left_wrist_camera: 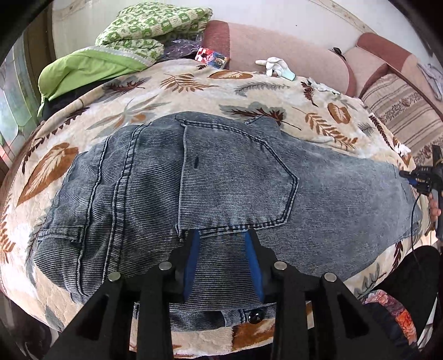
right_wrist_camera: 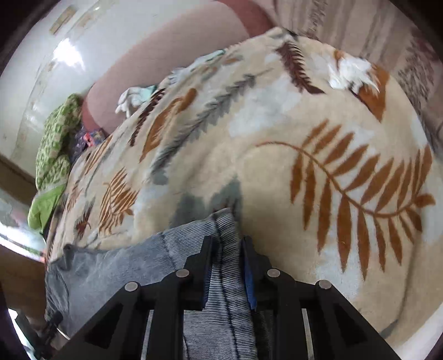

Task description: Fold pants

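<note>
While one pair of pants [left_wrist_camera: 210, 177] lies spread on the leaf-patterned blanket [left_wrist_camera: 177, 83], the left tool [left_wrist_camera: 221, 235] stands over the denim just below the one back pocket [left_wrist_camera: 235, 177] that shows, its two blue pads apart with flat cloth between them and no visible pinch. One dark button [left_wrist_camera: 254, 316] sits at the near edge of the cloth, under the tool. In the right wrist view, the right tool [right_wrist_camera: 225, 241] has its two jaws narrow and clamped on a bunched fold of the same denim, which passes between the fingers and ends just beyond their tips on the blanket. From the left wrist view this second tool appears at the far right edge of the pants, with part of a hand behind it. Farther off, one white glove [left_wrist_camera: 270, 66] lies at the blanket's far border, against the pink sofa back [left_wrist_camera: 290, 47]. Near it is one small colourful packet [left_wrist_camera: 211, 57]. At the far left, one green checked quilt [left_wrist_camera: 149, 25] is piled up, with one plain green cloth [left_wrist_camera: 83, 69] below it.
</note>
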A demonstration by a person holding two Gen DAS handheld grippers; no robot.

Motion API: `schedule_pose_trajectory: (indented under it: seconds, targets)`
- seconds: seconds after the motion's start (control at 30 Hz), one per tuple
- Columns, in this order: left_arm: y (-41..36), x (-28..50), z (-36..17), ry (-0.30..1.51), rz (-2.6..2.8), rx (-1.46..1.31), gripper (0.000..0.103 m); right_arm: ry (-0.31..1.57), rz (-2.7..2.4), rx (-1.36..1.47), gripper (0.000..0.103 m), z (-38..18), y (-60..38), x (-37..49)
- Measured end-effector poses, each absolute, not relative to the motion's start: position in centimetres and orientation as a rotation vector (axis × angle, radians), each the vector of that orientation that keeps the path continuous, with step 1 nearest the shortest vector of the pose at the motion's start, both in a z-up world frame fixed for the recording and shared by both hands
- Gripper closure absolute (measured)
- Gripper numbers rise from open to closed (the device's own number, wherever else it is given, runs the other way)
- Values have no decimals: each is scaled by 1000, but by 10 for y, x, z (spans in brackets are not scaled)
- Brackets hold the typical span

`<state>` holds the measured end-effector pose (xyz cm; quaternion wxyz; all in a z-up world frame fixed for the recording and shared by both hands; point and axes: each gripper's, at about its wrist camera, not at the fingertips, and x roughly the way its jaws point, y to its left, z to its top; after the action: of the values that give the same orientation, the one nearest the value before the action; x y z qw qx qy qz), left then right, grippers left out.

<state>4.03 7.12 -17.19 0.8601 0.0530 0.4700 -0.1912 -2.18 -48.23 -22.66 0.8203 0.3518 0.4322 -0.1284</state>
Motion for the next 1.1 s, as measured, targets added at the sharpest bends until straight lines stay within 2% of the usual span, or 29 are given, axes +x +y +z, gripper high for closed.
schedule_pose_trajectory:
  seconds: [0.17,0.3,0.33,0.37,0.43,0.53,0.7,0.87,1.03,1.1]
  targets:
    - [74,34,-151,910,-433,53,68,709,-367,696,80,-184,-485,-56]
    - [49,32,-129,797,-465,86,67,611,-149,746,80,-173,-449,-64]
    - [39,36,-124,779,-469,96,60,628,-114,732,80,-174,-434,-59]
    - [28,40,-122,766,-470,107,46,660,-86,705,80,-175,-419,-53]
    - [8,51,-122,767,-459,122,30,720,-27,649,80,-180,-387,-38]
    - [-15,70,-135,832,-435,119,30,817,39,555,80,-189,-348,-22]
    - [-24,100,-174,1058,-332,92,30,924,67,437,80,-206,-316,-16]
    - [-25,104,-191,1114,-297,133,29,1006,105,378,79,-221,-313,-22]
    - [-37,108,-197,1122,-284,202,14,988,115,317,79,-224,-311,-35]
    - [-39,108,-198,1123,-279,206,12,979,108,322,79,-223,-313,-37]
